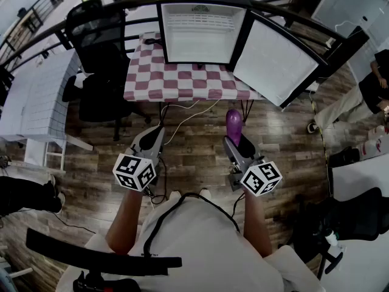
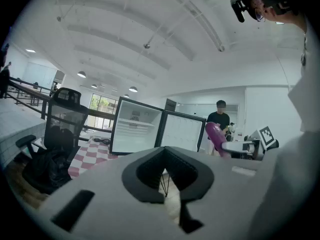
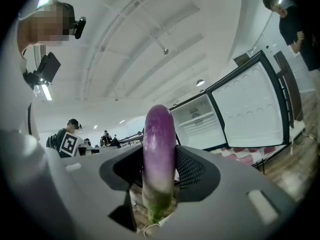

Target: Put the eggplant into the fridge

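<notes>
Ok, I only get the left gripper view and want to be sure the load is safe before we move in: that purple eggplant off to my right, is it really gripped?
Observer: Yes. In the right gripper view the right hand-held gripper has its pads against the eggplant on both sides.
Operator: Which way up is it?
Observer: Roughly upright, with the green stem end below the jaws and the purple end sticking out above.
Operator: How near the fridge are we?
Observer: In the head view the left hand-held gripper and the right one hang over the wooden floor, short of the checkered table that the open fridge stands on.
</notes>
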The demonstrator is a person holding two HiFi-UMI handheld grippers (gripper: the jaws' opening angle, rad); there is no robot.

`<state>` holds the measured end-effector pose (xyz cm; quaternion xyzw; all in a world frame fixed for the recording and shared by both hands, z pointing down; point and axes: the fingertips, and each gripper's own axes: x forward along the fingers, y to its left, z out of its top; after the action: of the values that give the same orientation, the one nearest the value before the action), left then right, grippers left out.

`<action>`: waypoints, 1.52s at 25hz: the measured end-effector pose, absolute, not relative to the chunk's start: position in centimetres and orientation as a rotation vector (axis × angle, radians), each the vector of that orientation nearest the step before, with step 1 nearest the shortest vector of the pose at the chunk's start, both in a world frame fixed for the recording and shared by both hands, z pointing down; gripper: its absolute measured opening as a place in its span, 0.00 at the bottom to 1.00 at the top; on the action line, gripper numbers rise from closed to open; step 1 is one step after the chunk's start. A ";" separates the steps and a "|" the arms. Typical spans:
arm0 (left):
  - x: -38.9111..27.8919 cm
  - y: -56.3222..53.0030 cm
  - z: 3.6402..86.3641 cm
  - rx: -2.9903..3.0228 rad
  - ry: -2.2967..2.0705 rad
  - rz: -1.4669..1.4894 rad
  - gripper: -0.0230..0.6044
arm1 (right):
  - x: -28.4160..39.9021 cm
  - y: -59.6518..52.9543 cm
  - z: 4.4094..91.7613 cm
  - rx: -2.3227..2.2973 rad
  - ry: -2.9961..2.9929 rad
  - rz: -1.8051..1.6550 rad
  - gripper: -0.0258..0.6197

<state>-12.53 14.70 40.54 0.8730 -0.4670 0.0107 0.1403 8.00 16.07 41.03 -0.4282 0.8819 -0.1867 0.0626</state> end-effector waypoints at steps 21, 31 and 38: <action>-11.3 15.9 40.5 2.506 -1.356 0.013 0.05 | 9.6 16.5 40.9 -1.269 2.675 -0.578 0.37; -9.3 16.2 41.1 2.488 -1.360 0.034 0.05 | 11.4 16.7 41.5 -1.244 2.688 -0.602 0.37; -7.6 16.3 41.4 2.460 -1.379 0.034 0.05 | 13.4 16.2 41.6 -1.218 2.691 -0.608 0.37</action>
<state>-7.61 16.26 41.37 0.8610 -0.4827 0.0119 0.1597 13.42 16.23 41.65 -0.4030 0.8905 -0.2013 0.0631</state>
